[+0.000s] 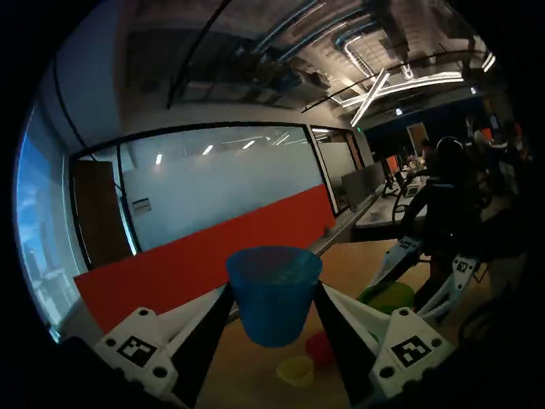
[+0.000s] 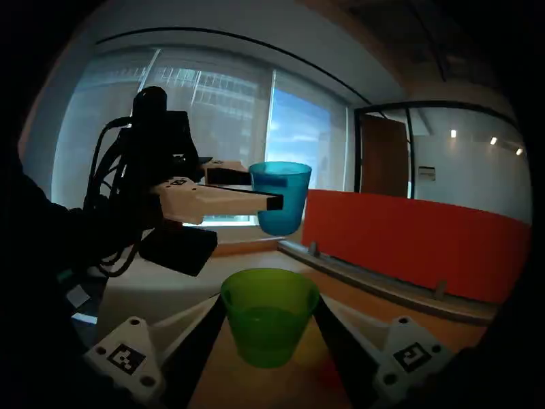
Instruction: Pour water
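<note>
left tongs (image 1: 274,290) clamped on blue cup (image 1: 274,307), right tongs (image 2: 270,303) clamped on green cup (image 2: 269,330)

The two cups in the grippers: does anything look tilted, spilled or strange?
Nothing stands out. The blue cup sits upright between the fingers of the left gripper, and the green cup sits upright in the right gripper. No spilled water shows on the wooden table, as far as the dim light allows.
</note>
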Tool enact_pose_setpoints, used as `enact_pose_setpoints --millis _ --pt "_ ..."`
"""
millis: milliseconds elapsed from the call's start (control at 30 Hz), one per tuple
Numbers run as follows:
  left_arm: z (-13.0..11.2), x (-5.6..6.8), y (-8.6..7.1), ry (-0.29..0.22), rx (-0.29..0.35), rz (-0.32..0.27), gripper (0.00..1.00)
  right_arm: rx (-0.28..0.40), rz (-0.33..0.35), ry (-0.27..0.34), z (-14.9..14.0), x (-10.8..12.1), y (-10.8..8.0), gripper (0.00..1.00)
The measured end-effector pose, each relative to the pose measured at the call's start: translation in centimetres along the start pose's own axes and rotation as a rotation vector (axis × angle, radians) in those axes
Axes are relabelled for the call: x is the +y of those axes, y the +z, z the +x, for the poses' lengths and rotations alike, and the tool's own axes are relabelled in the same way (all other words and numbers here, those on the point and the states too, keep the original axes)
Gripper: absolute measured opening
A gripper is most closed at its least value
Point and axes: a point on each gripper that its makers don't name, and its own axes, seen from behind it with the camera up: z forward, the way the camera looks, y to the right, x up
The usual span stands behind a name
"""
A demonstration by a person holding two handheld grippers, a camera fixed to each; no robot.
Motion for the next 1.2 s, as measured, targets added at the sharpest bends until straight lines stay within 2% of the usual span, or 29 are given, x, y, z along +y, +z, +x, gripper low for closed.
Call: enact_pose_setpoints --millis 67,167,467,800,1067,1200 --pt "-0.2 0.1 0.0 -0.053 0.001 -0.01 0.83 0.004 -0.002 0.003 0.1 0.0 -0.1 0.91" --pt "-0.2 0.2 -0.2 -0.1 0.008 -0.021 0.82 0.009 -0.001 0.007 0.4 0.0 -0.2 0.91" --pt "-1.1 0.2 -0.6 -0.158 -0.004 -0.025 0.82 0.01 -0.009 0.006 0.8 0.2 -0.5 0.91" --pt "-3.8 0.4 -1.1 -0.164 -0.08 -0.036 0.83 -0.018 -0.027 0.017 0.6 1.1 -1.5 0.91" --pt "-6.8 0.9 -1.1 -0.184 -0.153 -0.054 0.83 -0.097 -0.036 0.011 -0.9 1.6 -2.5 0.91" --pt "-8.8 1.7 -1.2 -0.191 -0.196 -0.073 0.83 -0.139 -0.039 0.013 -1.9 1.7 -2.8 0.91"
